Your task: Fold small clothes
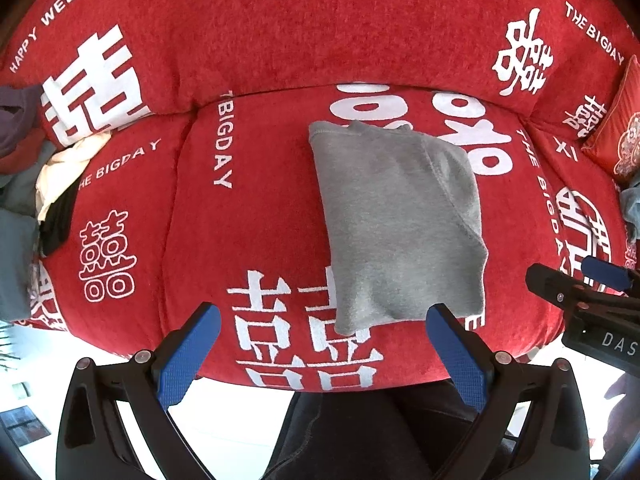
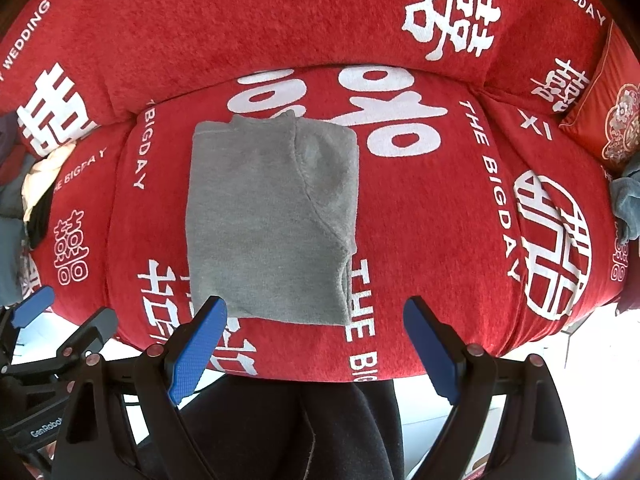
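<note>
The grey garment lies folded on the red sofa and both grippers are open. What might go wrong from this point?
1. The grey garment reaches near the sofa cover's front edge; a nudge might slide it off.
2. Its folded flap could spring open if the left gripper or right gripper catches one layer.

Probably a home: red wedding-print sofa (image 1: 280, 40)

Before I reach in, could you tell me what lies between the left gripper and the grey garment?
In the left wrist view, only bare red sofa cover lies between the open left gripper and the grey garment.
</note>
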Demonstrator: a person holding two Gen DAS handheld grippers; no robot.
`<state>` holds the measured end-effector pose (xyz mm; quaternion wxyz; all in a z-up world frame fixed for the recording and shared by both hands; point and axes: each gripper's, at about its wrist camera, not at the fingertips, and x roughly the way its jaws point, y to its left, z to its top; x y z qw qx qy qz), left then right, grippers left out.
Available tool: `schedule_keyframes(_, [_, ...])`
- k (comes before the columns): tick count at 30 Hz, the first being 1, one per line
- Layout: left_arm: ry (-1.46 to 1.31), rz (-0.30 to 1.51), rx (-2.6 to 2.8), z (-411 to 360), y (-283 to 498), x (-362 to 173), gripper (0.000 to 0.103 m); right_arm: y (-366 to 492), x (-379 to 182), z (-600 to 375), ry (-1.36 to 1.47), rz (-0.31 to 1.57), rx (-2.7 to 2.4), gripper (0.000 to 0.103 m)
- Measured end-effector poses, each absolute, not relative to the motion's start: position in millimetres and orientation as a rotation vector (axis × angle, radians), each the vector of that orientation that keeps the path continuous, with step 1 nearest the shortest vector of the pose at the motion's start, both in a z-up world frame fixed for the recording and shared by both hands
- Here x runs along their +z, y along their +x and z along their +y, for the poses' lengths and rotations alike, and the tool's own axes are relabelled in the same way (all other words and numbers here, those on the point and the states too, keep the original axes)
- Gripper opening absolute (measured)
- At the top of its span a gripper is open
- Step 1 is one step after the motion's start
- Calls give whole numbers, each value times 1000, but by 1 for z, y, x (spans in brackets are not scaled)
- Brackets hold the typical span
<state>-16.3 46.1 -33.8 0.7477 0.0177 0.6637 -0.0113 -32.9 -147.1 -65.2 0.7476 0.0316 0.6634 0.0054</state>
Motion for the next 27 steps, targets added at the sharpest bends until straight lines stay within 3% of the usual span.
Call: schedule_keyframes(27, [62, 1444, -34, 43, -10, -35, 103, -29, -66, -148, 84, 1450, 1, 92])
